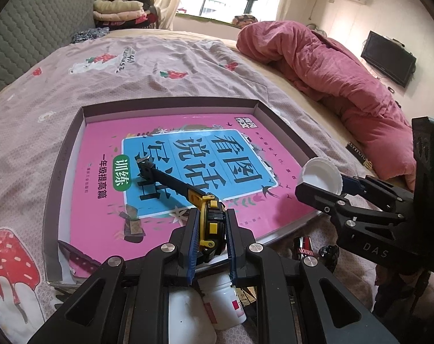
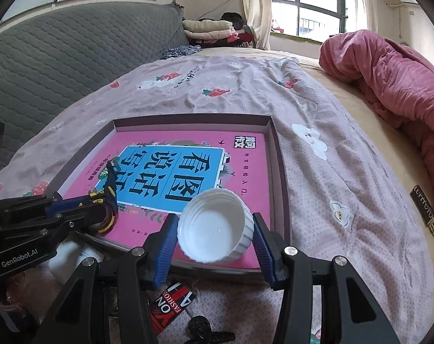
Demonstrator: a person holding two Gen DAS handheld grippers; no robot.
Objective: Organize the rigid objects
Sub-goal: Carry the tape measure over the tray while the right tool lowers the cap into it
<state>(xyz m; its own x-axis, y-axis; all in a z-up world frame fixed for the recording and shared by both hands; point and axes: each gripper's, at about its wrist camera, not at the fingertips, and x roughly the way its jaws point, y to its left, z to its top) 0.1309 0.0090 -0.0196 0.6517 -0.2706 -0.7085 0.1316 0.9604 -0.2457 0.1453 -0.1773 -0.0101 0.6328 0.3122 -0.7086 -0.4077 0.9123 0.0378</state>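
Left wrist view: left gripper [image 1: 209,218] clamped on yellow utility knife [image 1: 208,215], lower centre, over pink book [image 1: 102,143] in tray [image 1: 65,149]. Right gripper [image 2: 214,229] grips white cap [image 2: 214,229], lower centre.

Black gripper [image 1: 211,223], blue ribbed pads [image 2: 166,246]

My white ribbed plastic cap [image 2: 214,226] looks matt; the pink book cover [image 2: 165,169] glossy; the bedsheet [image 2: 245,91] wrinkled cloth
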